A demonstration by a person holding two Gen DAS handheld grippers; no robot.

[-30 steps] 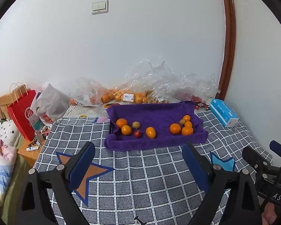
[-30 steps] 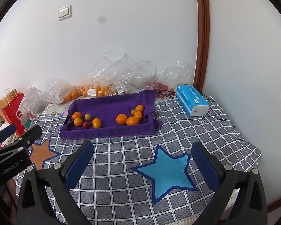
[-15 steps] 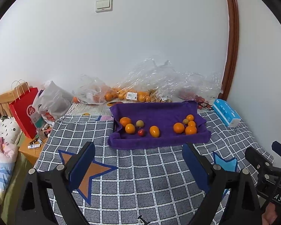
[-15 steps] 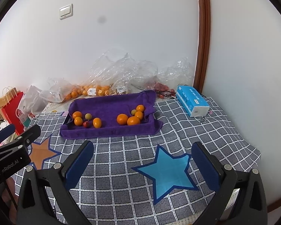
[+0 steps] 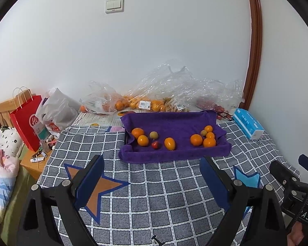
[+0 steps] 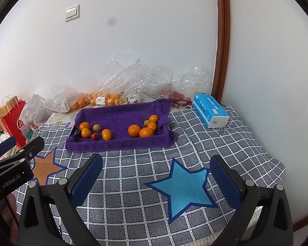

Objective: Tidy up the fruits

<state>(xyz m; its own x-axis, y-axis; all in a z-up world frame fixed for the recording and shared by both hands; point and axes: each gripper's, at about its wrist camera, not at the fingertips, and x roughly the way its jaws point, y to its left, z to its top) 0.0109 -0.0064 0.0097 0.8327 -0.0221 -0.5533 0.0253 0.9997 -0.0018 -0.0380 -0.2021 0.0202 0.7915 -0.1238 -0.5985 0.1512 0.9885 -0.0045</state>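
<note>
A tray lined with a purple towel (image 5: 174,121) (image 6: 117,116) sits on the checked cloth. On its left lie several fruits: oranges (image 5: 143,140) (image 6: 85,132), a green plum (image 5: 153,135) (image 6: 96,127) and a small red fruit (image 5: 155,144) (image 6: 94,136). On its right lies a cluster of oranges (image 5: 196,139) (image 6: 134,130) with a small green fruit (image 5: 203,132) (image 6: 146,122). My left gripper (image 5: 152,175) is open and empty, well short of the tray. My right gripper (image 6: 156,174) is open and empty over the blue star.
Clear plastic bags of oranges (image 5: 137,103) (image 6: 100,99) lie by the wall behind the tray. A blue tissue pack (image 5: 248,124) (image 6: 210,110) is at the right. A red paper bag (image 5: 25,121) (image 6: 14,119) stands at the left, off the bed edge.
Both grippers have drawn back and lifted slightly, so the tray sits a little farther and higher in view. Both stay open; no fruit has moved.
</note>
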